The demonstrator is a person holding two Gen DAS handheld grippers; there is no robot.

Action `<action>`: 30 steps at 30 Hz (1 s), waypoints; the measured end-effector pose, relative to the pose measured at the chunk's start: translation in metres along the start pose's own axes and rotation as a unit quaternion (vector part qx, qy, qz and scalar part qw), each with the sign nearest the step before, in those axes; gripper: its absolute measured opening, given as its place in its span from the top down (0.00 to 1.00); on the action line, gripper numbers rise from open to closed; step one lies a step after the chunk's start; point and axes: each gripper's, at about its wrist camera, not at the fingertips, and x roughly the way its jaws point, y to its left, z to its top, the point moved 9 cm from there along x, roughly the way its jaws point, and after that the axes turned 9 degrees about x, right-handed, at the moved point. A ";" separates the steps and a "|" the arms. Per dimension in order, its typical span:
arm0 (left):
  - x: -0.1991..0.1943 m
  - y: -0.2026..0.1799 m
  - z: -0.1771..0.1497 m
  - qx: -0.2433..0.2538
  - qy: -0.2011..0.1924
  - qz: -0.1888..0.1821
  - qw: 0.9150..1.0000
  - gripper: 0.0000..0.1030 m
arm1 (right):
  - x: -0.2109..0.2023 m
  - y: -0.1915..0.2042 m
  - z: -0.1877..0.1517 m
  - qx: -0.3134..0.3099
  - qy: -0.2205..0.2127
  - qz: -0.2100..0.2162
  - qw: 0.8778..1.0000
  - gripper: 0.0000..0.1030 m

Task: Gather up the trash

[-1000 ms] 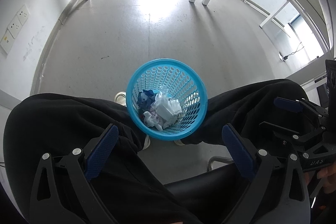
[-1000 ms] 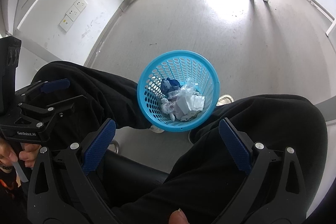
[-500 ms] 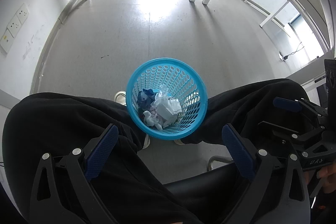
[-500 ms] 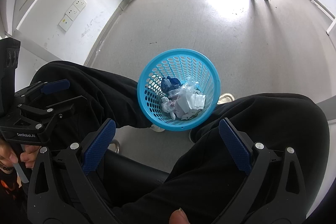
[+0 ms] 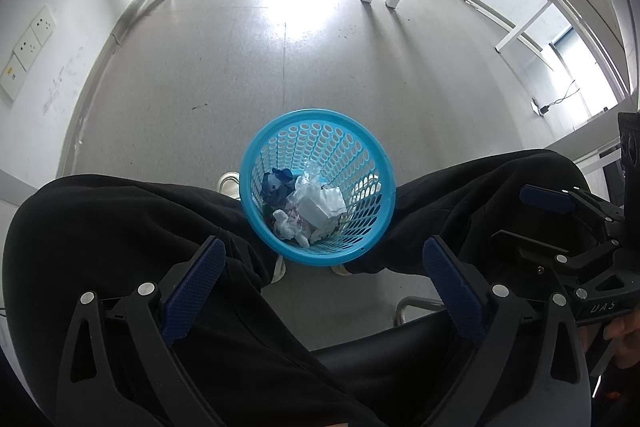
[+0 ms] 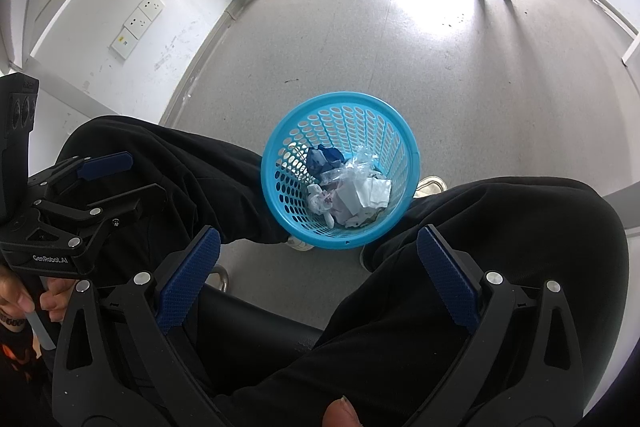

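Trash lies crumpled inside the blue perforated wastebasket at frame center, on the floor between the seated operator's knees, directly ahead of and below both the left gripper and right gripper, each spread wide and empty, neither clearly nearer.

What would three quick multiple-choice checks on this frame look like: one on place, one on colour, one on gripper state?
1. Where does the basket stand?
A. on a table
B. on the floor between the seated person's legs
C. on the chair seat

2. What colour is the basket?
A. light blue
B. red
C. black

3. How are the left gripper and right gripper?
A. both shut on trash
B. left shut, right open
C. both open, holding nothing

Answers:
1 B, its base sits on the grey floor by the shoes.
2 A, the perforated wall is light blue.
3 C, the fingers of each stand wide apart; the crumpled trash lies inside the basket.
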 end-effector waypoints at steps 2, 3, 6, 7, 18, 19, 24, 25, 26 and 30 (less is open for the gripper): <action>0.000 0.000 0.000 0.000 0.000 0.000 1.000 0.06 | 0.000 0.000 0.000 0.000 0.000 0.000 1.000 0.08; 0.000 0.000 0.000 0.001 0.000 0.000 1.000 0.06 | 0.000 0.000 0.000 0.000 0.000 0.000 1.000 0.08; 0.000 0.000 0.000 0.001 0.000 0.000 1.000 0.06 | 0.000 0.000 0.000 0.000 0.000 0.000 1.000 0.08; 0.000 0.000 0.000 0.001 0.000 0.000 1.000 0.06 | 0.000 0.000 0.000 0.000 0.000 0.000 1.000 0.08; 0.000 0.000 0.000 0.000 0.001 0.000 1.000 0.06 | 0.000 -0.001 -0.001 0.000 0.001 -0.001 1.000 0.08; 0.000 0.000 0.000 0.000 0.001 0.000 1.000 0.06 | 0.000 -0.001 -0.001 0.000 0.001 -0.001 1.000 0.08; 0.002 -0.004 -0.004 0.003 0.002 -0.010 1.000 0.06 | 0.000 -0.001 -0.001 0.000 0.001 -0.001 1.000 0.08; 0.003 -0.005 -0.005 0.004 0.003 -0.012 1.000 0.06 | 0.000 -0.001 -0.001 0.000 0.002 -0.001 1.000 0.08; 0.003 -0.005 -0.006 0.006 0.004 -0.010 1.000 0.06 | 0.000 -0.001 -0.001 0.000 0.002 -0.001 1.000 0.08; 0.005 -0.005 -0.008 0.005 0.007 -0.005 1.000 0.06 | -0.001 -0.001 -0.001 0.000 0.002 -0.001 1.000 0.08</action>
